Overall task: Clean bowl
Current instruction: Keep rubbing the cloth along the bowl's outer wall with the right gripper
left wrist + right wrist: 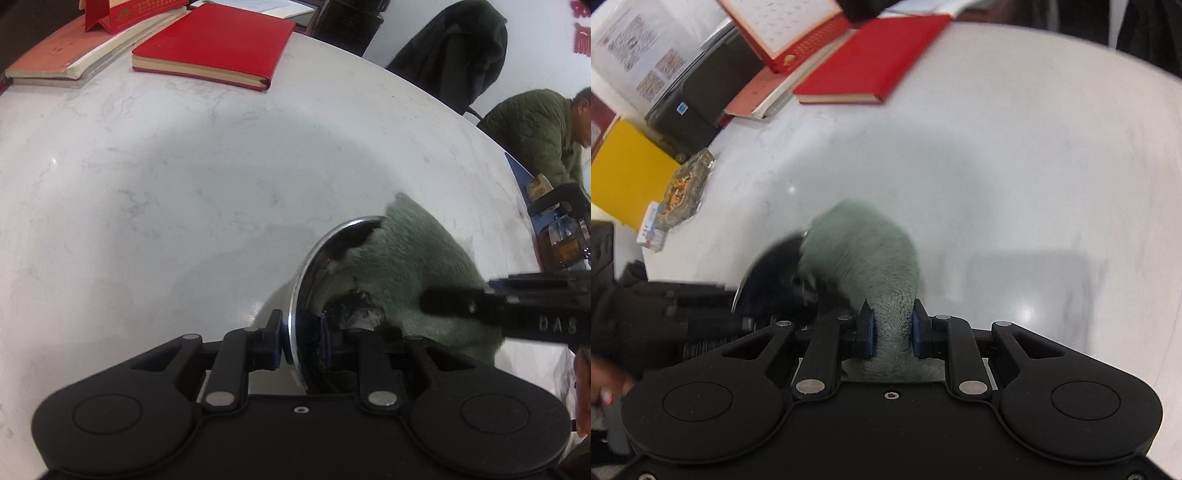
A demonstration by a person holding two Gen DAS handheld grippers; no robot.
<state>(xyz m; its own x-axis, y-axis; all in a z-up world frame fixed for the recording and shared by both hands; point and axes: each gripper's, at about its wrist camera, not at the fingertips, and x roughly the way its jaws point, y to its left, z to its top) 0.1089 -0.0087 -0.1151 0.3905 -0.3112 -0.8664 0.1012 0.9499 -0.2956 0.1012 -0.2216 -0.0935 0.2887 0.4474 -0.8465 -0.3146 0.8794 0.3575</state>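
Observation:
A shiny steel bowl (332,254) is tipped on its side above the white marble table (147,184). My left gripper (300,338) is shut on the bowl's rim, one pad outside the wall and one inside. A grey-green fluffy cloth (413,269) is stuffed into the bowl and covers most of its mouth. In the right wrist view my right gripper (892,332) is shut on that cloth (864,251), which bulges forward into the dark bowl (768,280). The right gripper's black body (517,306) reaches in from the right in the left wrist view.
Red notebooks (218,44) and stacked books (74,48) lie at the table's far side. A yellow folder (624,173), a snack packet (683,188) and a black case (701,103) sit at the left. A seated person in a green jacket (535,136) is beyond the table's right edge.

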